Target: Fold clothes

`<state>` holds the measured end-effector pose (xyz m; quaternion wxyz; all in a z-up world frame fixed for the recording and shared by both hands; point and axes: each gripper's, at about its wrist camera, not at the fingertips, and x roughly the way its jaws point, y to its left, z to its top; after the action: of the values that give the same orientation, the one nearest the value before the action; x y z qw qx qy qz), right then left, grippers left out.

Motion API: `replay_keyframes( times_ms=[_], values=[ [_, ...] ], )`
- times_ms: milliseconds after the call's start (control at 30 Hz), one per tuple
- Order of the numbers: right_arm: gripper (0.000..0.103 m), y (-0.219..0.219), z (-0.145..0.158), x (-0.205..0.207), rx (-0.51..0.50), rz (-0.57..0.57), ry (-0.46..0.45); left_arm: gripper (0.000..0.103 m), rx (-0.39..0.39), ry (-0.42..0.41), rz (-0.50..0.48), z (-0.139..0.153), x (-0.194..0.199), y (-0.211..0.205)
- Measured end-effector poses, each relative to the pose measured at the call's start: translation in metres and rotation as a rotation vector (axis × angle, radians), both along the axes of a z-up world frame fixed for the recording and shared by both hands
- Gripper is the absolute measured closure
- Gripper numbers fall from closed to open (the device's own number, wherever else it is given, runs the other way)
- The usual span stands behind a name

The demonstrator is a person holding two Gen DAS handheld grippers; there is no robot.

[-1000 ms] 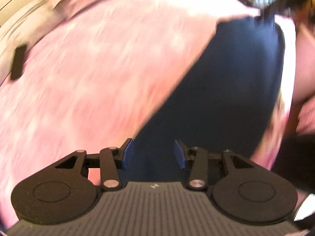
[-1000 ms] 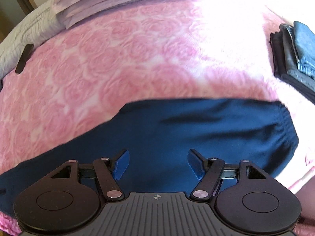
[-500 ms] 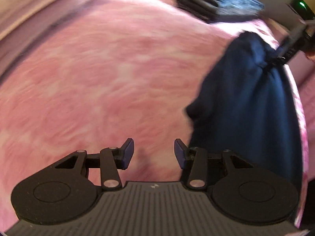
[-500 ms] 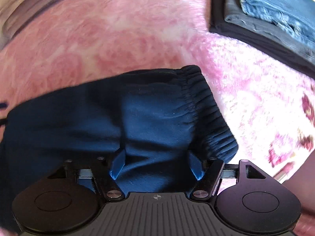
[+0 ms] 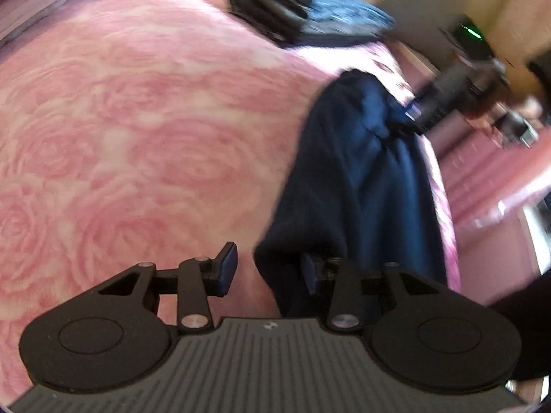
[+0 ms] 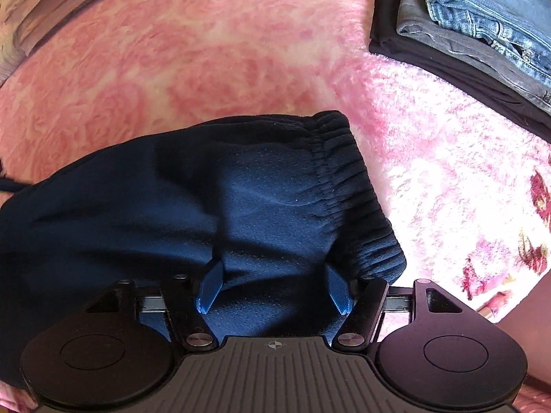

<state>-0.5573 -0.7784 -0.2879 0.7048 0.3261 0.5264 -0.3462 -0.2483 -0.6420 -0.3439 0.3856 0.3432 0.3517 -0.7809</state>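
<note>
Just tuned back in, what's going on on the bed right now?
A person is folding dark blue pants on a pink rose-patterned blanket. The right gripper is down on the fabric beside the elastic waistband, with cloth between its open fingers. The left gripper sits at the garment's other end, its jaws just closing around an edge. A stack of folded clothes lies nearby.

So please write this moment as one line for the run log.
task: fold clothes | left gripper: closing, navy pants edge between jaws | right gripper: open over waistband | folded stack aside on pink blanket
</note>
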Motion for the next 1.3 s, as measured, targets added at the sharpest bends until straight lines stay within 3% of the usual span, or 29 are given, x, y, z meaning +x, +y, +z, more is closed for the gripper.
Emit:
replay_keyframes(
  times_ms=[100,167,267,300,333,567,767,933,1133,1300],
  values=[
    [0.039,-0.002,0.0,0.002,0.003,-0.001,0.01,0.069,0.039,0.03,0.046,-0.013,0.001,-0.013],
    [0.039,-0.001,0.001,0.002,0.004,-0.001,0.01,0.068,0.011,-0.002,0.073,-0.013,0.009,-0.014],
    [0.039,0.006,0.002,0.002,0.003,-0.014,0.013,0.068,-0.014,-0.051,0.255,-0.009,0.043,-0.021],
    [0.039,0.006,0.003,0.002,0.0,-0.014,0.015,0.076,-0.006,-0.052,0.302,-0.009,0.053,-0.022],
    [0.039,0.006,0.002,0.003,-0.002,-0.013,0.019,0.077,-0.017,-0.083,0.33,-0.006,0.06,-0.021],
    [0.039,0.005,0.004,0.006,-0.008,-0.055,0.039,0.07,0.017,-0.067,0.401,0.023,0.095,0.03],
    [0.039,0.012,0.014,0.024,-0.029,-0.116,0.1,0.066,0.114,-0.121,0.507,0.035,0.098,0.13],
    [0.039,0.044,0.031,0.064,-0.102,-0.024,0.073,0.059,0.203,-0.259,0.644,0.045,0.099,0.246],
    [0.039,0.113,0.028,0.128,-0.075,0.115,0.03,0.051,0.278,-0.416,0.69,0.057,0.119,0.391],
    [0.038,0.205,0.036,0.168,-0.088,0.131,-0.007,0.049,0.254,-0.43,0.777,0.064,0.164,0.483]
  ],
)
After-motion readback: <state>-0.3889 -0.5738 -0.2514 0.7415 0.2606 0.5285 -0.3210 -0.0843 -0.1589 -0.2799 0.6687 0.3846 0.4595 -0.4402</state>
